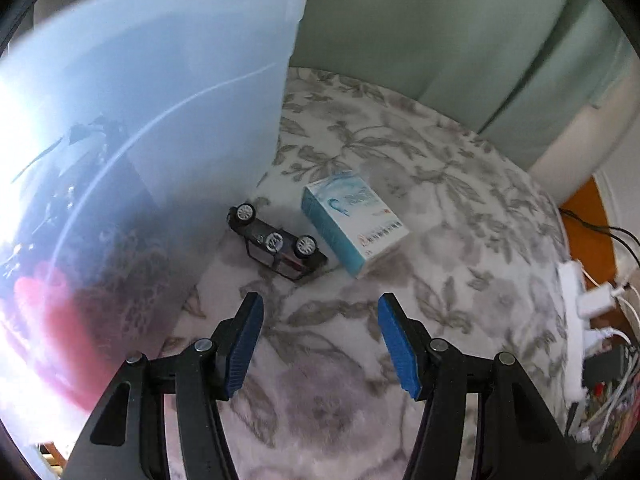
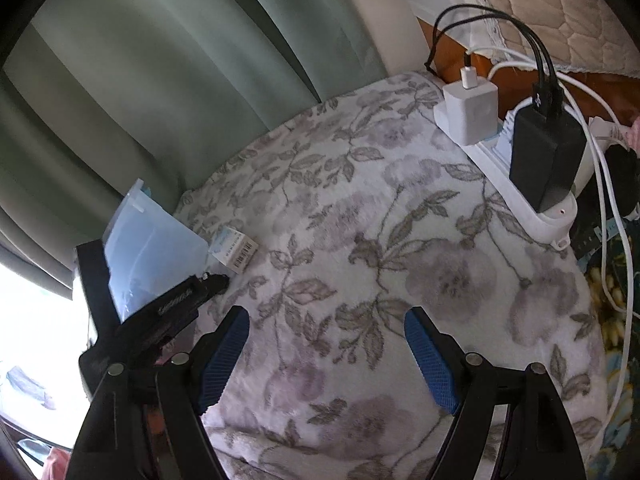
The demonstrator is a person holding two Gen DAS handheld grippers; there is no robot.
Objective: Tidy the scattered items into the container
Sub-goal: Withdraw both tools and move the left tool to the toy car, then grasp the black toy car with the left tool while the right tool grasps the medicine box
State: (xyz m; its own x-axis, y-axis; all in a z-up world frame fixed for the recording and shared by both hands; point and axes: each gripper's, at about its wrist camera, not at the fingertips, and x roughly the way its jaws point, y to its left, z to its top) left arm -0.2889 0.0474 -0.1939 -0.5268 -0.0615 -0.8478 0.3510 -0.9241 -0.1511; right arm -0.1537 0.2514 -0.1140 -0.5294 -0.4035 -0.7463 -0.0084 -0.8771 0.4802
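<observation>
A translucent white plastic container (image 1: 168, 128) stands at the left of the floral blanket, with dark and red items dimly seen through its wall. A black toy car (image 1: 276, 242) lies on its side just right of the container. A small teal and white box (image 1: 354, 222) lies beside the car. My left gripper (image 1: 320, 312) is open and empty, a little short of the car. My right gripper (image 2: 326, 328) is open and empty over bare blanket. In the right wrist view the container (image 2: 148, 240) and the box (image 2: 234, 248) show far left, with the left gripper's black body in front of the container.
A white power strip (image 2: 516, 176) with a white charger (image 2: 472, 112), a black adapter (image 2: 546, 156) and several cables lies along the blanket's right edge; it also shows in the left wrist view (image 1: 576, 320). Green curtains (image 2: 160, 80) hang behind. A quilted mattress (image 2: 552, 8) is at top right.
</observation>
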